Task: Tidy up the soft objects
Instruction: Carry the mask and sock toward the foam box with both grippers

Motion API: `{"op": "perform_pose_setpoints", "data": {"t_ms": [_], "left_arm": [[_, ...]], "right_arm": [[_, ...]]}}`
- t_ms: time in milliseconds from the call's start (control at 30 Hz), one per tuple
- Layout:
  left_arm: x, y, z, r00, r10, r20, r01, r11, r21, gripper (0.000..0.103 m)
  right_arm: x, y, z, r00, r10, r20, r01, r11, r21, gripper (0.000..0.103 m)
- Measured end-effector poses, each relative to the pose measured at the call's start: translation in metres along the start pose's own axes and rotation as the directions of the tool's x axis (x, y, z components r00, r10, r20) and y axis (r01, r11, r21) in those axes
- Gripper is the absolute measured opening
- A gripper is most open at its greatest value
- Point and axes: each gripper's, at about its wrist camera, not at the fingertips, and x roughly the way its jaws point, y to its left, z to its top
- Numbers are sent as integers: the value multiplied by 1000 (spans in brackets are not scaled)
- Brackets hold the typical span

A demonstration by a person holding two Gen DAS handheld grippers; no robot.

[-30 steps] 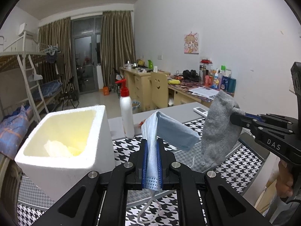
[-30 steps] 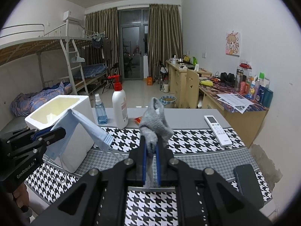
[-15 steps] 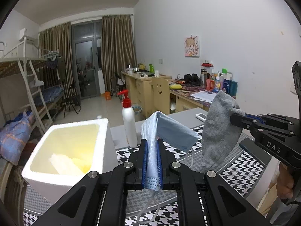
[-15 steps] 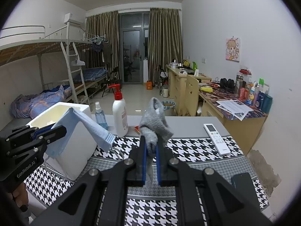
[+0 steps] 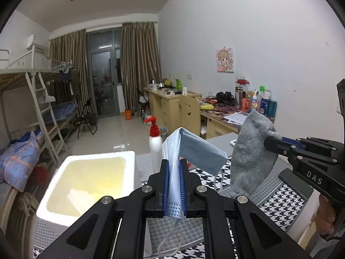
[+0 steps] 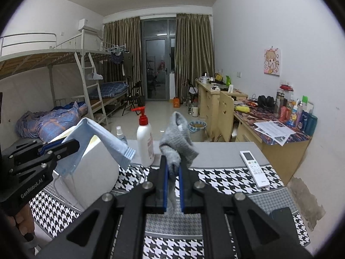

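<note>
Left hand-held gripper (image 5: 173, 185) pinches the mask (image 5: 194, 151), right hand-held gripper (image 6: 172, 172) the sock (image 6: 179, 142) — both held clear above the worktop (image 6: 226, 179), likely bound for the box (image 5: 86, 181).

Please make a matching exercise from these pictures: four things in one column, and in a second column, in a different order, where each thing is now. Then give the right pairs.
Things
1. light blue pleated face mask
2. grey knitted sock
3. white pump bottle with a red top
4. white remote control

Places
A. lying flat on the grey table top
B. clamped in the right gripper
C. standing upright beside the white foam box
D. clamped in the left gripper

Pairs: 1-D, 2-B, 3-C, 4-A
</note>
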Motion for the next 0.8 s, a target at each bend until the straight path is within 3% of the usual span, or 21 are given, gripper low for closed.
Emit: {"op": "perform_pose_setpoints", "data": {"t_ms": [800], "left_arm": [[-8,48,18,993,112,47,-109,992,-58,10]], "right_arm": [[15,41,33,995,92,36,-90,995,-48,11]]}}
